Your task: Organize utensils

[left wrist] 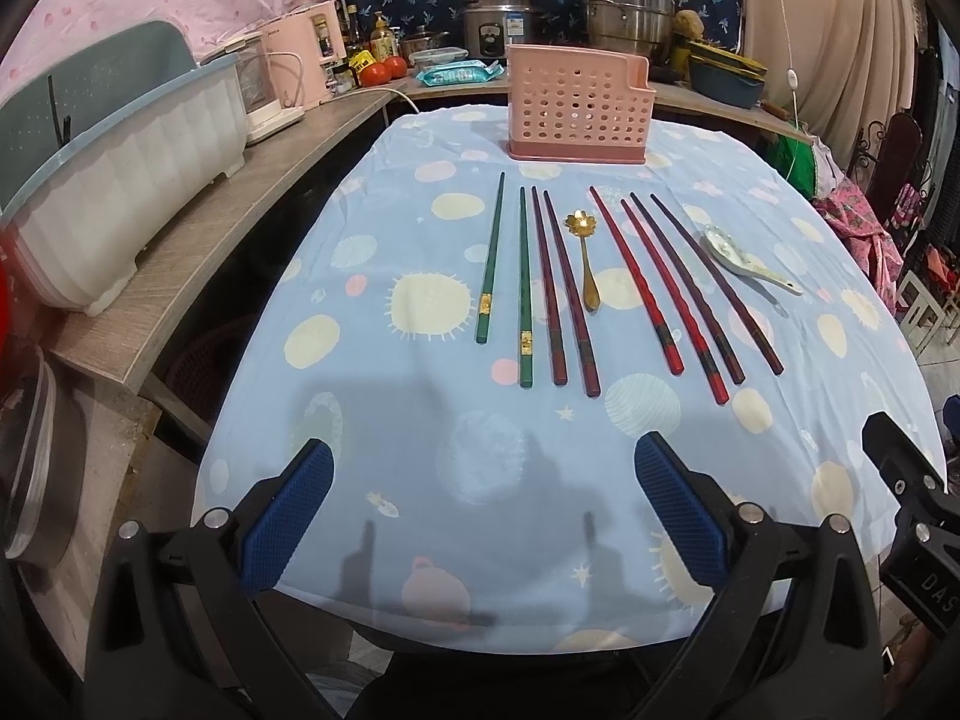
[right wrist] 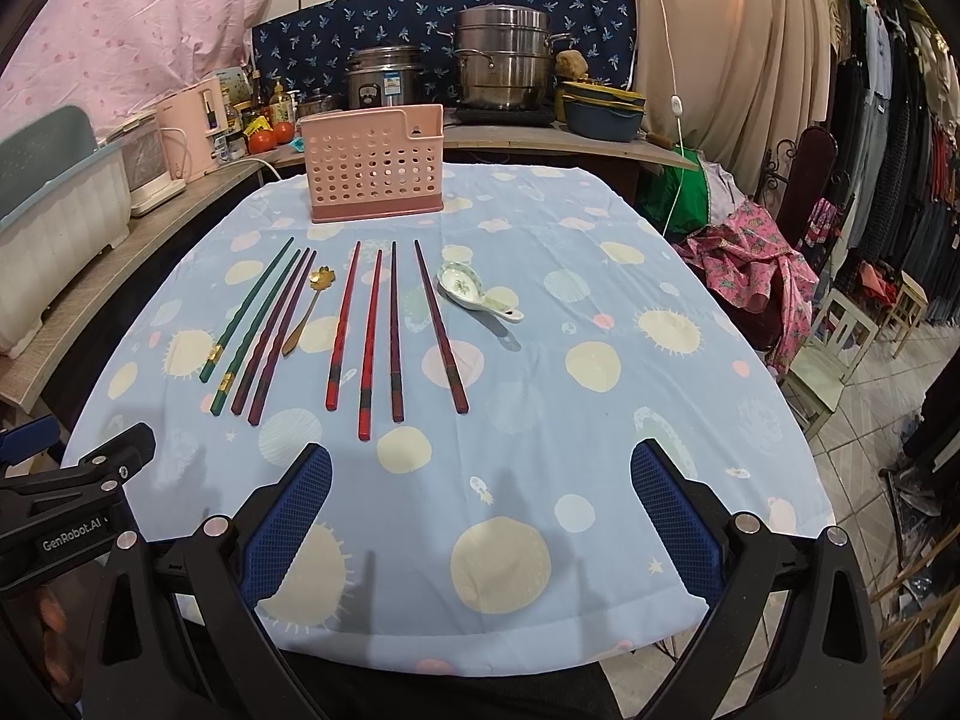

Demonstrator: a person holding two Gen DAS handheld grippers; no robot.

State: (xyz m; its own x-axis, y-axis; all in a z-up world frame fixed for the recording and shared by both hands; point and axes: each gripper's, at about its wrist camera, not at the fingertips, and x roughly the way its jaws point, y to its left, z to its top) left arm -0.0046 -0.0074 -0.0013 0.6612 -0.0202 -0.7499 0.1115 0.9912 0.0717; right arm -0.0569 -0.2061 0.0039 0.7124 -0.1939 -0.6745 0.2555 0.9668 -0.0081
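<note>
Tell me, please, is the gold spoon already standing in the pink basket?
No, the gold spoon lies flat on the tablecloth among the chopsticks, short of the pink basket.

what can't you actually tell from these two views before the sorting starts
- Inside of the pink holder: both views meet its perforated front wall, so its compartments and contents stay hidden.
- Gold labels on the green chopsticks: too small to read in either view.
- Right claw in the left wrist view: cut off by the right edge, only part of one arm shows.
- Near table edge: hidden behind the left claw body.
</note>
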